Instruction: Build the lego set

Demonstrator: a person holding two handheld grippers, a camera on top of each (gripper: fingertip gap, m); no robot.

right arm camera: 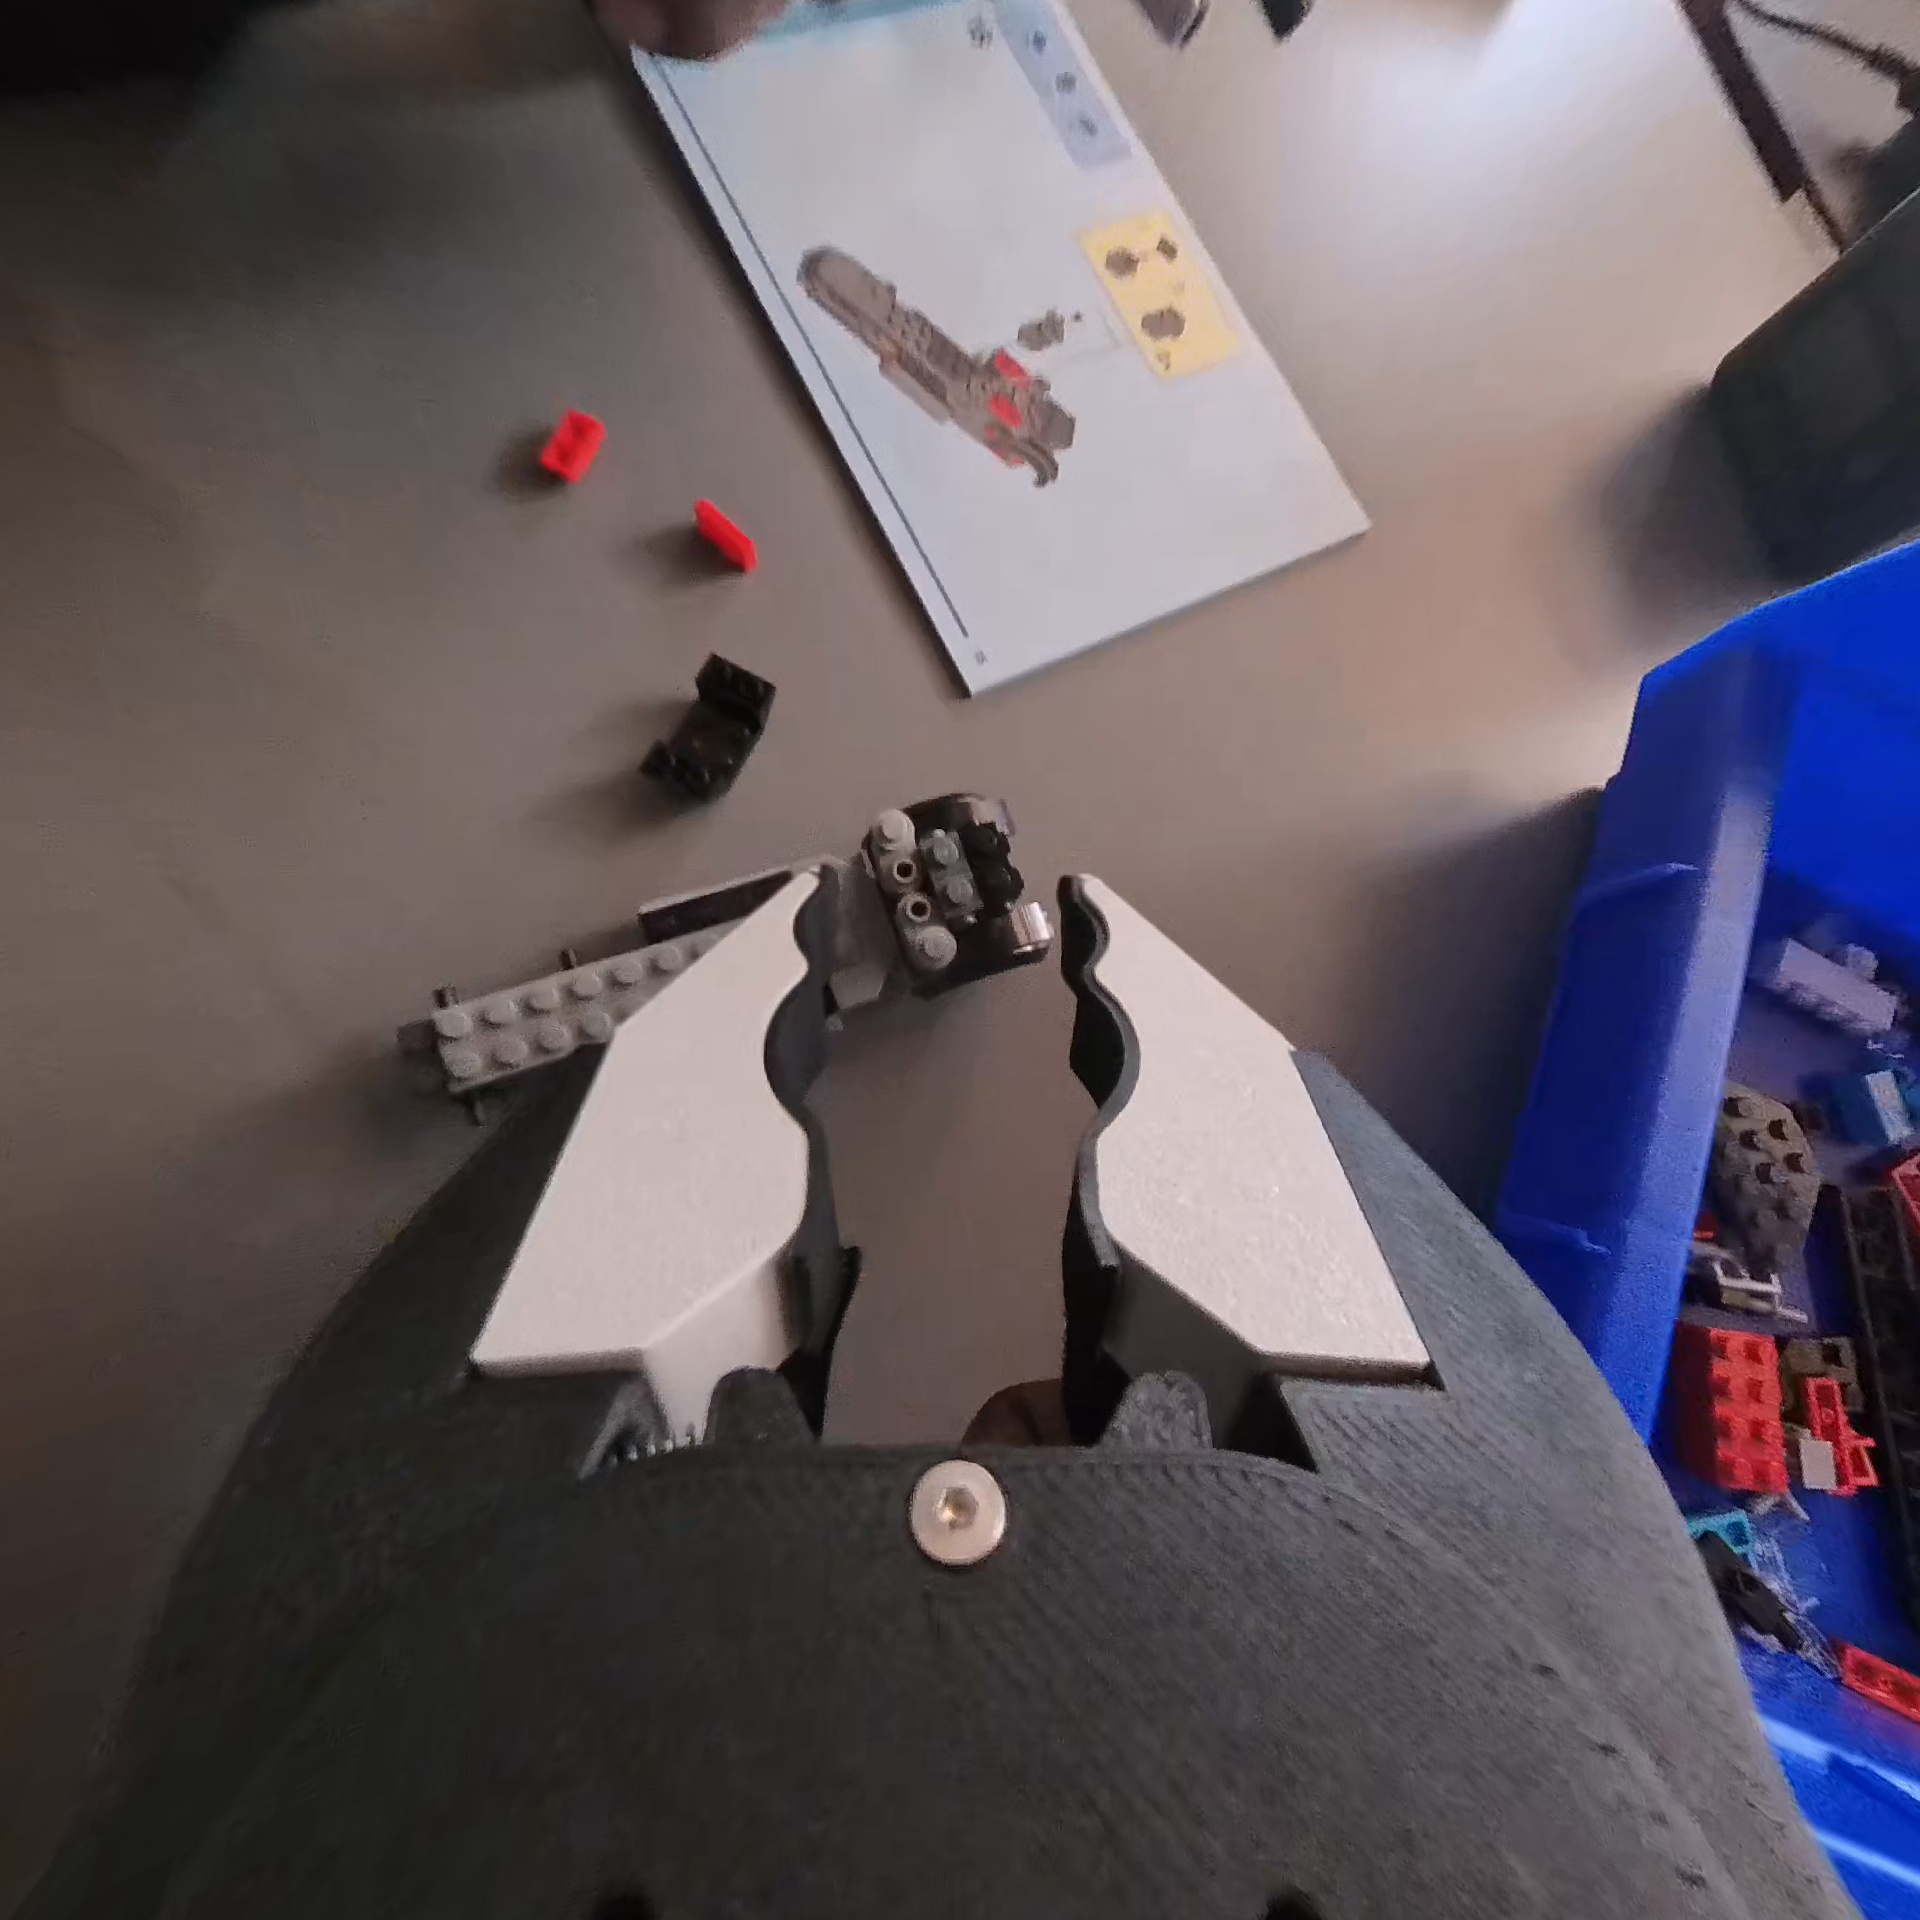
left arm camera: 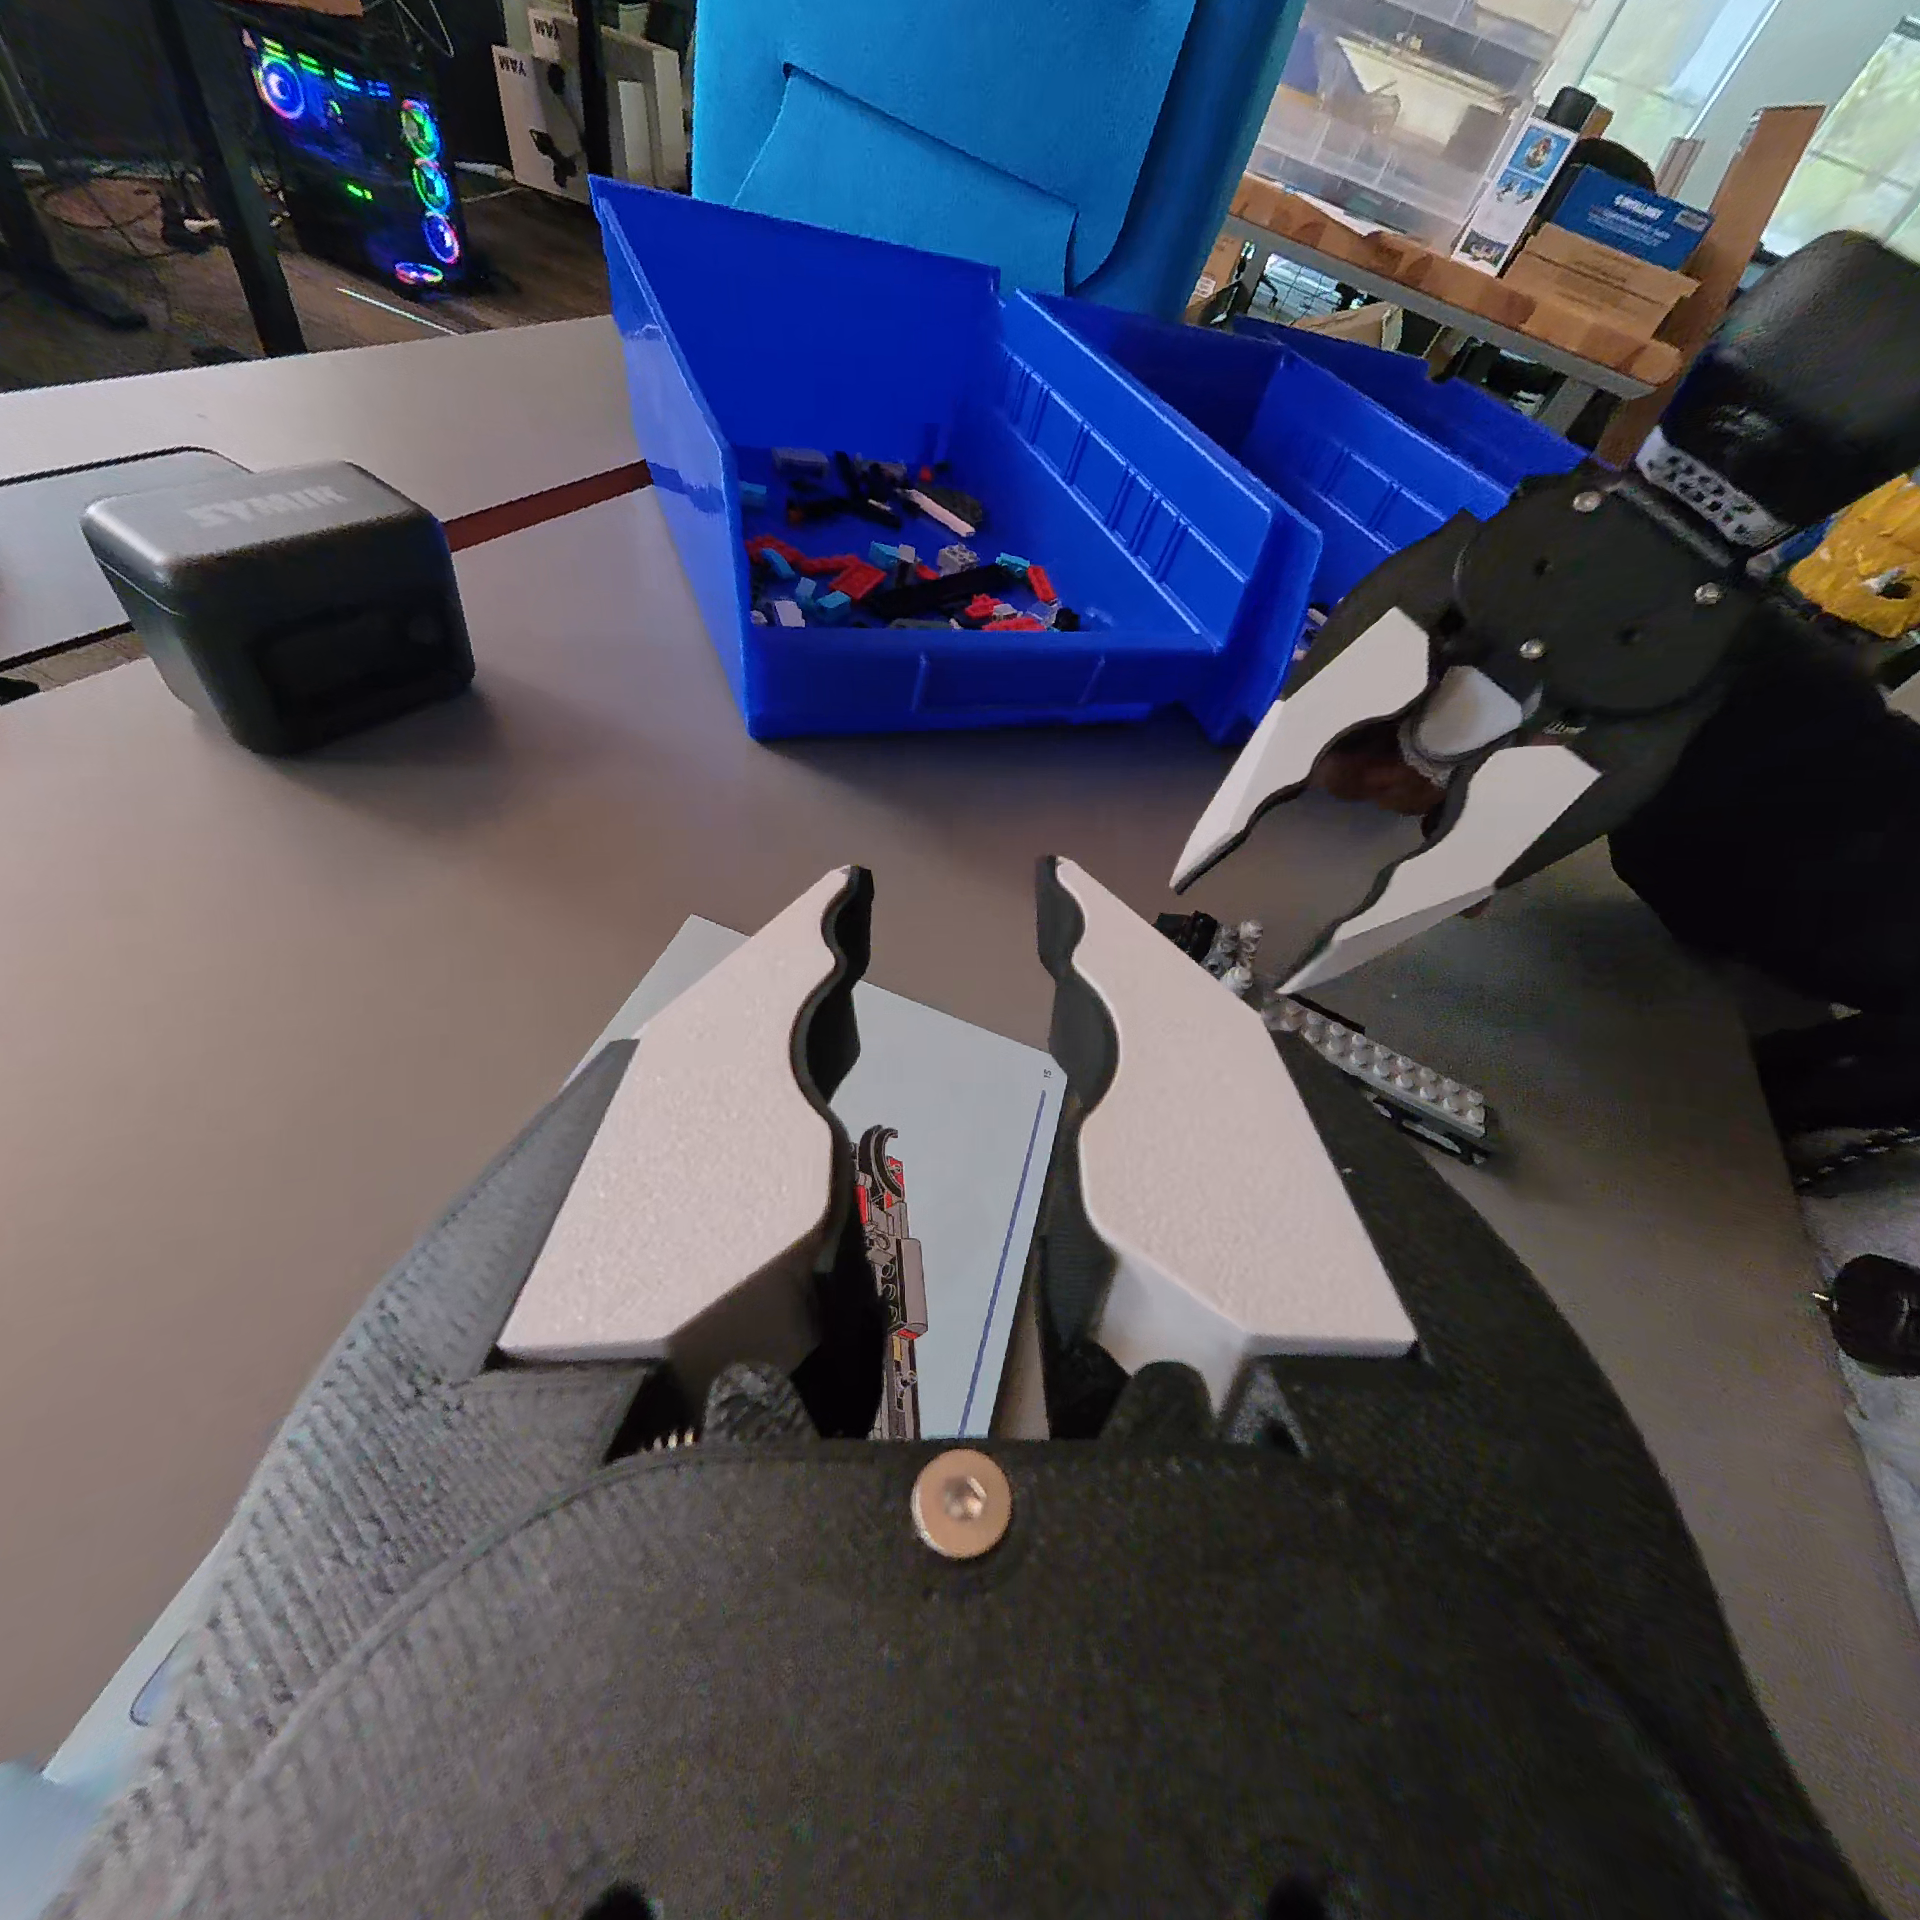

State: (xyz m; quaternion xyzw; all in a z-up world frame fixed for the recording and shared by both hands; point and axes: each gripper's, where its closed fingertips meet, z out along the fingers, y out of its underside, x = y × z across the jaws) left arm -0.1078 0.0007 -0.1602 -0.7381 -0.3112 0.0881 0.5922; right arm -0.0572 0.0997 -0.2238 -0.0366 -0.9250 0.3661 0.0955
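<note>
While both of your grippers are empty, the layout reads as a staging step. Your right gripper (right arm camera: 951, 894) hangs low over the partly built model (right arm camera: 951, 899), jaws spread, with nothing between them; the model's studded grey-and-black end sits just ahead of the fingertips and its long grey plate (right arm camera: 540, 1023) runs off under the left finger. Contact cannot be told from this view.

Your left gripper (left arm camera: 954, 883) is also spread and holds nothing. It hovers above the instruction booklet (right arm camera: 997, 343), probably so the open page stays readable while you work.

Loose parts lie in a row on the grey table (right arm camera: 260, 675), well apart from each other: two small red pieces (right arm camera: 570, 444) (right arm camera: 725, 533) and a black arch piece (right arm camera: 711, 717). That spacing likely lets you pick each one cleanly.

Remaining stock sits in the blue bin (left arm camera: 935, 561), beside the model, within easy reach.

Judgement: early to mid build; next grasp probably steadies the model.
</note>
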